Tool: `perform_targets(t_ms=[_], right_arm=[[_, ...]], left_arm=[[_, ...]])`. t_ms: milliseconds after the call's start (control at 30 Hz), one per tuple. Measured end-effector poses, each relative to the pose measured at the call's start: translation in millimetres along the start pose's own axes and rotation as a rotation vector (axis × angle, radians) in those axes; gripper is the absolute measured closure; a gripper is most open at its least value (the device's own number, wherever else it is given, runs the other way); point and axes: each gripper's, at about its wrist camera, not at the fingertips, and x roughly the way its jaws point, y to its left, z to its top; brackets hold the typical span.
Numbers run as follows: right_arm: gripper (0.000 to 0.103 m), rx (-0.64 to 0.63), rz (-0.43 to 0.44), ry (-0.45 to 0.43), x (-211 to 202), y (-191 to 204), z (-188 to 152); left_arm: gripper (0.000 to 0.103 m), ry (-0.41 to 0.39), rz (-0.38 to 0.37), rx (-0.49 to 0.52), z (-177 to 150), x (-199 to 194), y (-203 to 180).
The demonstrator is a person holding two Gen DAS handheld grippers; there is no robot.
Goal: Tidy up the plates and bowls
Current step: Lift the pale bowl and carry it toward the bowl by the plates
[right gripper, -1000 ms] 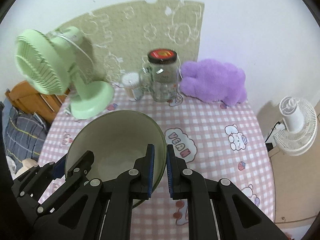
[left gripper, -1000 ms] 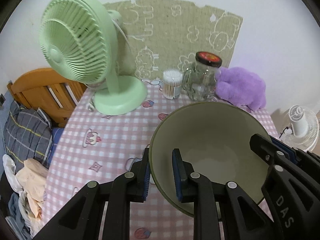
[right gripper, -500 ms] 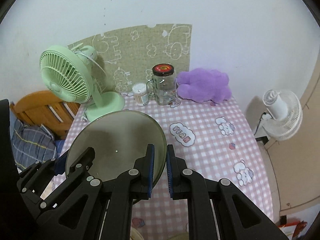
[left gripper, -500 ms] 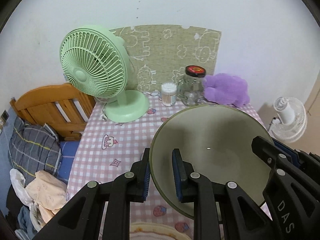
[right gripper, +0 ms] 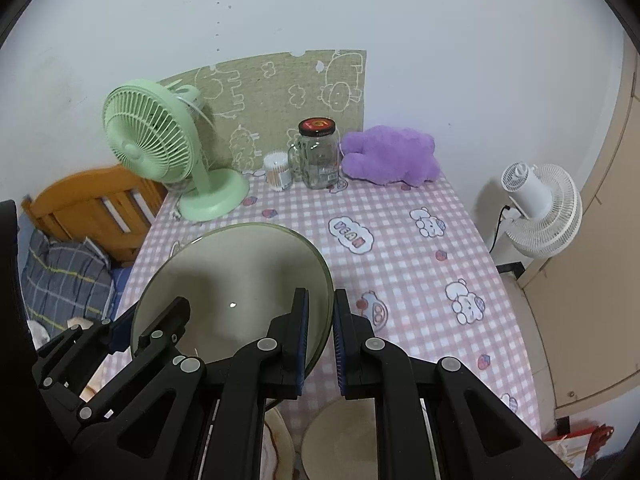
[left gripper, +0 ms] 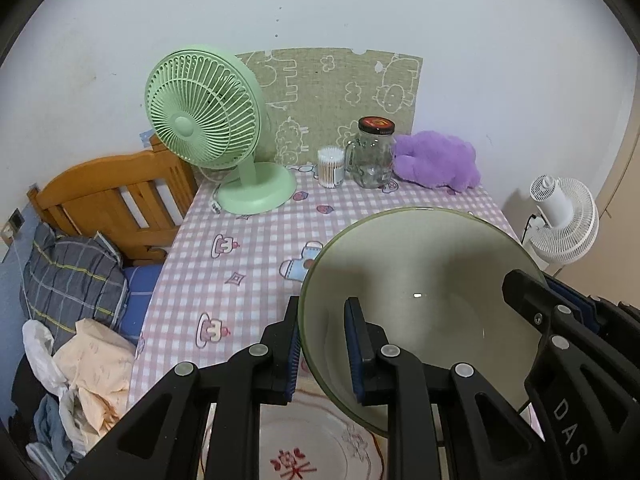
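The wide olive-green glazed bowl (left gripper: 420, 308), empty inside, is hanging above the near table edge, its rim pinched by the left gripper (left gripper: 323, 348) and right gripper (right gripper: 319, 340). Below is lying a white patterned plate (left gripper: 316, 452). Far off, a clear glass jar (left gripper: 370, 156) is standing beside a cotton-swab tub (left gripper: 330, 166).

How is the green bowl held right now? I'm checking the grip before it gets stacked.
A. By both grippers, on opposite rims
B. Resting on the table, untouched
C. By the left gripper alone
A: the left gripper and the right gripper each clamp an opposite rim of the green bowl, which is lifted off the table.
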Motion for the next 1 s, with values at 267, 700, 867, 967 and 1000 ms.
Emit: perform_targets(t_ms=[267,700,867,967,1000], right_arm=[[0.088,-0.022,0.031,0.031,-9,-28,-28],[0.089,-0.084,0.069,0.117,1,-81,-72],[0.089,-0.11,0.093,0.15,8,-94,-81],[0.089,-0.132,0.102,0.161,12,-100,-85],[0.089,-0.137,0.104,0.165,14,-101,-87]], left_arm=[[0.085,0.033,0.004,-0.023,-31,-10,-24],[0.085,0.112,0.035,-0.084,-80,-6,-75],[0.085,0.131,0.056,-0.111,-93,-4,-87],[0.085,0.14,0.068,-0.117,-99,-2,-93],[0.085,0.144,0.072,-0.117,-101,0,-95]])
